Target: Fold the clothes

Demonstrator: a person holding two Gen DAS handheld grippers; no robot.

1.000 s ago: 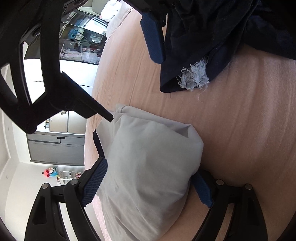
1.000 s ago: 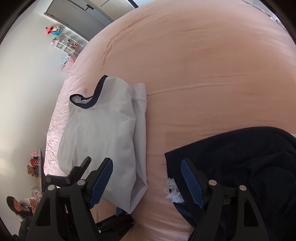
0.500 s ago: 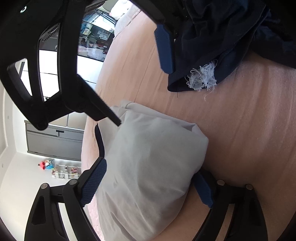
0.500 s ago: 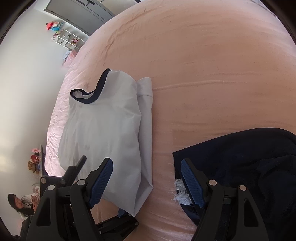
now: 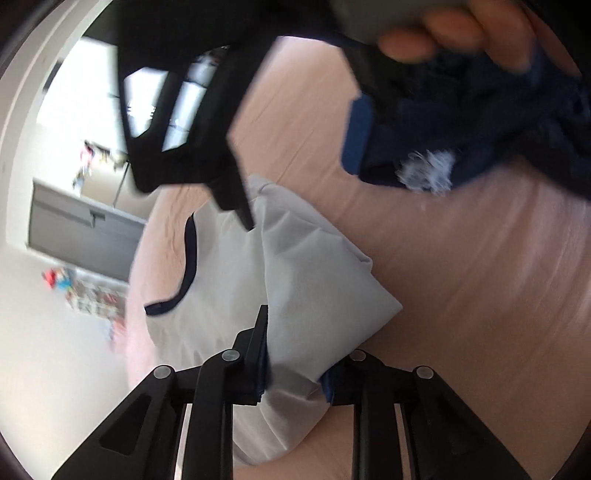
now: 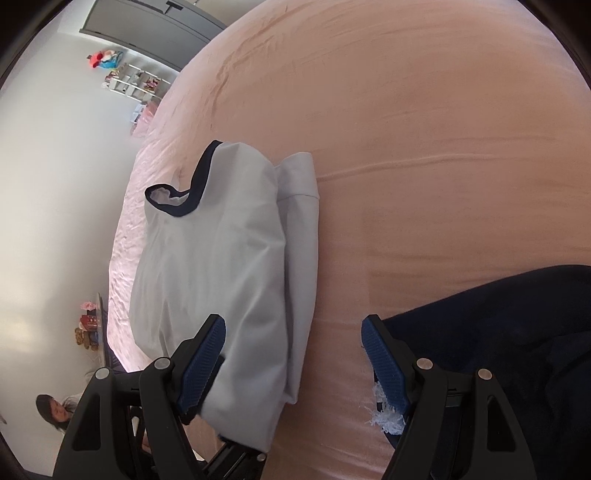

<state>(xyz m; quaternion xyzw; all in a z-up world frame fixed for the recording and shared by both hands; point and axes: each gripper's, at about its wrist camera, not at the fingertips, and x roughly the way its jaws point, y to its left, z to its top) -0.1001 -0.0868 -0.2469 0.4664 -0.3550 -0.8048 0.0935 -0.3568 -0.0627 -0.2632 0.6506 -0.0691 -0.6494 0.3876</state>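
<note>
A folded light grey shirt (image 6: 221, 266) with a navy collar lies on the pink bed (image 6: 424, 129). My left gripper (image 5: 295, 369) is closing its jaws on the shirt's near edge (image 5: 295, 325); the fabric is bunched and pinched between the pads. My right gripper (image 6: 293, 363) hovers open just above the shirt's near right corner, its pads (image 6: 201, 363) wide apart and gripping nothing. A dark navy garment (image 6: 498, 332) with a frayed white patch (image 6: 386, 419) lies under and right of its right finger. The left wrist view is blurred.
A hand (image 5: 461, 33) holds the right gripper's handle at the top of the left wrist view. Beyond the bed are a grey wardrobe (image 6: 155, 18), toy shelves (image 6: 129, 79) and a seated person (image 6: 55, 410) at the lower left.
The left jaws went from wide open around the shirt's near edge to pinched on it, and that gripper rose and rolled. The right gripper drifted slightly closer to the shirt.
</note>
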